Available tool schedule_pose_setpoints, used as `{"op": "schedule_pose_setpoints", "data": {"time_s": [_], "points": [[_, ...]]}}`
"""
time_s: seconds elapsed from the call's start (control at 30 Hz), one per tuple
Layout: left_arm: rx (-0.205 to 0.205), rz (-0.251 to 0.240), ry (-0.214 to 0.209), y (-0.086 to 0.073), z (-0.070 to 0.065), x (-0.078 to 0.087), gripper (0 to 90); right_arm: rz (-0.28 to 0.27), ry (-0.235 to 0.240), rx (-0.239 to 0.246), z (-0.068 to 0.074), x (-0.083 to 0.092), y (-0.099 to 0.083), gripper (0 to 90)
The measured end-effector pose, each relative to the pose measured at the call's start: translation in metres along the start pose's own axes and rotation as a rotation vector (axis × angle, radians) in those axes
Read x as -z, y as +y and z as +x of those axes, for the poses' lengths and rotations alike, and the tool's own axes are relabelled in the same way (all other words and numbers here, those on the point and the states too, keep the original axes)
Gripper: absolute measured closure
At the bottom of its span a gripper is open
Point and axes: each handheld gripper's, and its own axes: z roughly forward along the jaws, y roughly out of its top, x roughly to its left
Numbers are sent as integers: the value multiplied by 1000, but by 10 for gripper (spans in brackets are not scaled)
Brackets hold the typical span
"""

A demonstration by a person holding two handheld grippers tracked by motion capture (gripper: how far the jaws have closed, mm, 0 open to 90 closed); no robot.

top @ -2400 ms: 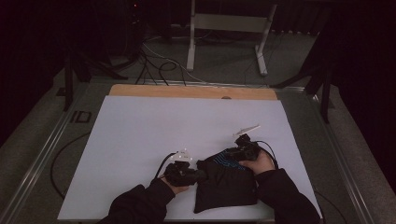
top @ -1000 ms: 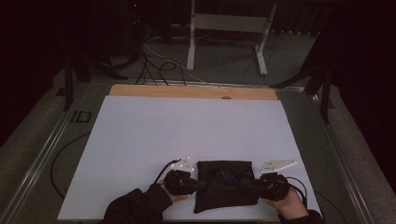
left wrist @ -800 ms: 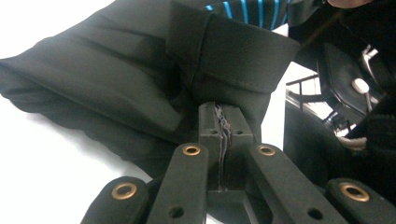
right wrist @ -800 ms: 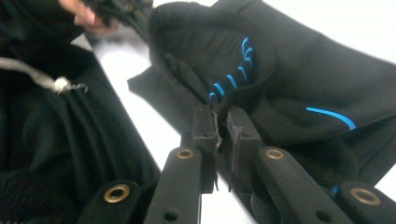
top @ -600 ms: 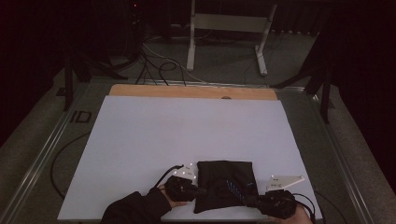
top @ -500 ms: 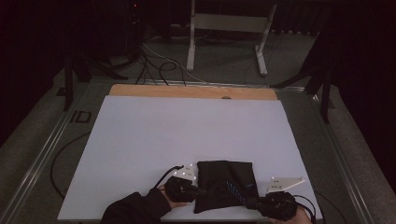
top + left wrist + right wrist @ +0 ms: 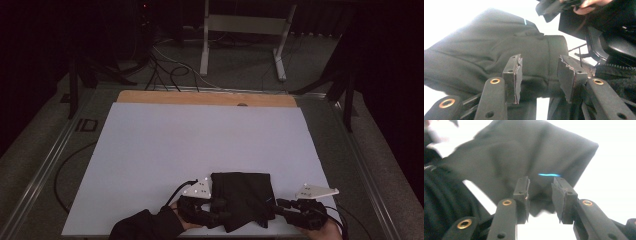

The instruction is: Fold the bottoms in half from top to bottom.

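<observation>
A black folded garment (image 7: pixel 242 195) lies on the white table (image 7: pixel 200 145) close to its front edge. My left gripper (image 7: pixel 221 214) sits at the garment's near left corner. In the left gripper view its jaws (image 7: pixel 540 65) have just been opening; they stand apart, with the cloth (image 7: pixel 486 42) beyond and between them, unpressed. My right gripper (image 7: pixel 278 205) lies at the garment's near right corner. Its jaws (image 7: pixel 540 185) have also just been opening, and a corner of the cloth (image 7: pixel 524 152) hangs between the pads without being pinched.
A wooden strip (image 7: pixel 205 98) runs along the table's far edge. Beyond it stand a white metal frame (image 7: pixel 245 24) and loose cables (image 7: pixel 167 65) on the floor. A metal rail (image 7: pixel 42 167) borders the table's left side. Both hands are at the front edge.
The right gripper swung from the garment's top to its near right corner and drew toward the front edge. Both grippers' jaws have parted and let go of the cloth.
</observation>
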Motion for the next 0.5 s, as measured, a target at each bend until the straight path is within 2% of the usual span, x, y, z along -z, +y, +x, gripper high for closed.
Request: {"op": "schedule_pose_setpoints", "data": {"time_s": [0.1,0.13,0.17,0.23,0.27,0.3,0.33,0.4,0.47,0.5], "points": [[-2,8,-4,-1,-3,-4,550,-11,-21,-69,-9,-2,-2,679],[3,10,-20,-3,-8,-7,550,-16,-10,-84,-10,-3,-2,664],[-8,18,-9,-4,-12,-9,549,-18,-6,-85,-8,-2,-2,649],[-27,23,14,-6,-19,-14,524,-7,5,-59,-4,-2,-1,615],[-45,29,41,-7,-23,-17,510,-4,11,-52,-2,-3,-1,593],[-45,29,41,-7,-23,-17,492,-4,11,-52,-2,-3,-1,593],[-74,43,75,-9,-29,-22,492,0,24,-45,1,-3,-2,547],[-100,50,107,-13,-35,-26,466,28,57,-24,12,-3,-4,456],[-123,57,145,-15,-40,-30,426,42,84,-7,21,-4,-7,415],[-123,57,145,-15,-40,-30,412,42,84,-7,21,-4,-7,415]]}}
